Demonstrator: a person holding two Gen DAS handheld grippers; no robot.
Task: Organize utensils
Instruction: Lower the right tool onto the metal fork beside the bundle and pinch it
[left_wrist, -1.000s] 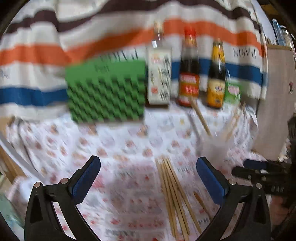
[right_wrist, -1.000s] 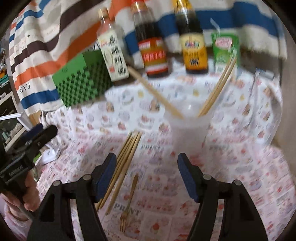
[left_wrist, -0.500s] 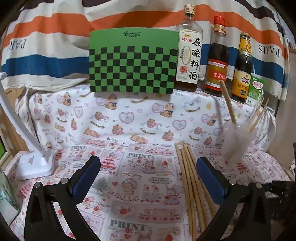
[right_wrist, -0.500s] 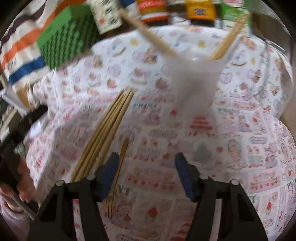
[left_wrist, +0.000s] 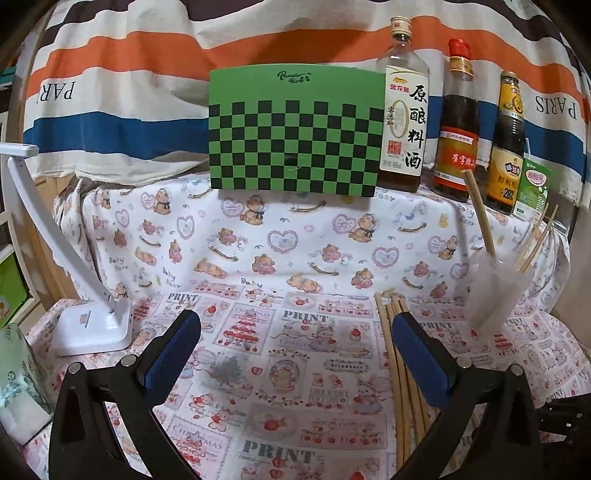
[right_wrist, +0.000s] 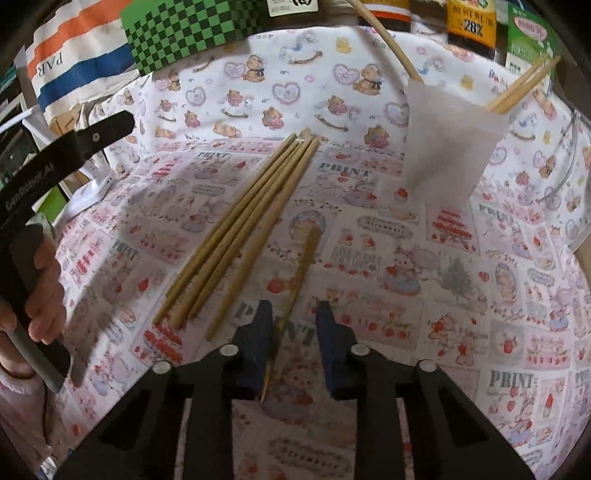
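Note:
Several wooden chopsticks (right_wrist: 240, 229) lie side by side on the printed tablecloth; they also show in the left wrist view (left_wrist: 400, 373). A small wooden fork (right_wrist: 301, 269) lies to their right, its tines end between my right gripper's (right_wrist: 291, 321) half-open fingers, close to the left finger (right_wrist: 258, 332), low over the cloth. A frosted plastic cup (right_wrist: 447, 147) holding a few chopsticks stands at the back right, and shows in the left wrist view (left_wrist: 498, 284). My left gripper (left_wrist: 295, 350) is wide open and empty above the cloth.
A green checkered box (left_wrist: 295, 129), three sauce bottles (left_wrist: 456, 122) and a green carton (left_wrist: 533, 188) line the back. A white desk lamp (left_wrist: 92, 325) stands at the left. The hand-held left gripper (right_wrist: 44, 177) shows at the left of the right wrist view.
My right gripper dropped toward the cloth and narrowed its fingers around the fork's tines end. My left gripper pulled back and steadied, still wide open.

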